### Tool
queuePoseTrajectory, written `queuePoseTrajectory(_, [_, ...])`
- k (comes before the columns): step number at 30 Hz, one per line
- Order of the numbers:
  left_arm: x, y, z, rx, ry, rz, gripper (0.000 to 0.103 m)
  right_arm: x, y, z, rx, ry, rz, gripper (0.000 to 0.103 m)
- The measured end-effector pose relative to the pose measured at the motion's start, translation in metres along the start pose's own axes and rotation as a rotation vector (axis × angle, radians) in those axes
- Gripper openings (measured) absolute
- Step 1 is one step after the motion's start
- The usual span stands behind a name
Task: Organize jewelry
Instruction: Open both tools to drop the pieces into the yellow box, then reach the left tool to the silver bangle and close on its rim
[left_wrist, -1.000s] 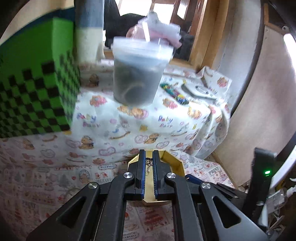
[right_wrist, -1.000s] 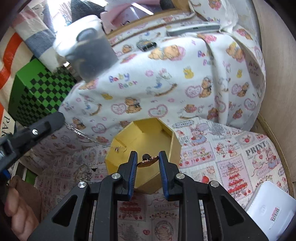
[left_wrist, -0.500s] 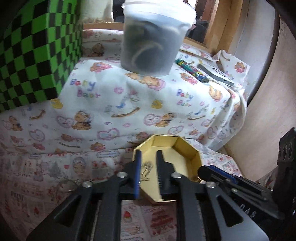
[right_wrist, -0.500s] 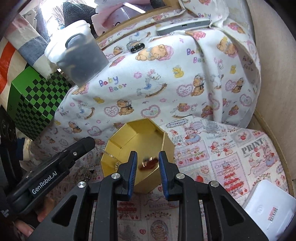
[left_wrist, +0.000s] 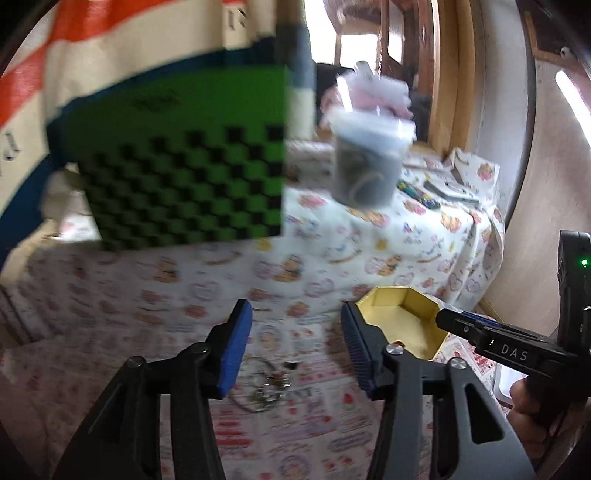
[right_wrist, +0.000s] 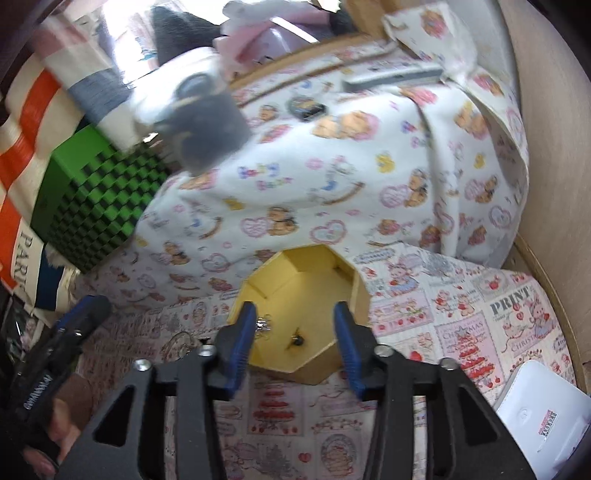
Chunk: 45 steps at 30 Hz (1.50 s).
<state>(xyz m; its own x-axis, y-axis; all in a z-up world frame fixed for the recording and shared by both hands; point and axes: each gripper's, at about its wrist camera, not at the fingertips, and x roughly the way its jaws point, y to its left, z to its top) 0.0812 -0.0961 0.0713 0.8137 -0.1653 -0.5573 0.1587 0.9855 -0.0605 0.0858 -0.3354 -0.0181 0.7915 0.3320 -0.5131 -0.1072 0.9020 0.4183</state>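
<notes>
Left gripper: jaws wide, nothing between them; its view alone shows loose jewelry, blurred, on the printed cloth below. Yellow hexagonal box: on the cloth, right of that jewelry. Right gripper: jaws wide, above the box; only its view shows 2 small pieces inside, a silver one partly hidden and a dark one.
</notes>
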Motion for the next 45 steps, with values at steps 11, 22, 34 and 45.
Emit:
queuePoseTrajectory(11, [-0.026,0.034,-0.017,-0.055,-0.079,0.081,0.075,-0.007,0.029,-0.01,-0.092,-0.073,0.008,0.05])
queuePoseTrajectory(22, [0.0,0.066,-0.042,-0.096,-0.017,0.095,0.08,0.005,0.041,-0.018,-0.14,-0.05,-0.009,0.05])
queuePoseTrajectory(34, [0.021,0.091,-0.051,-0.142,0.04,0.105,0.081,0.005,0.064,-0.03,-0.198,-0.029,0.048,0.05])
queuePoseTrajectory(45, [0.062,0.094,-0.061,-0.196,0.159,-0.022,0.081,0.027,0.076,-0.045,-0.231,0.034,0.051,0.05])
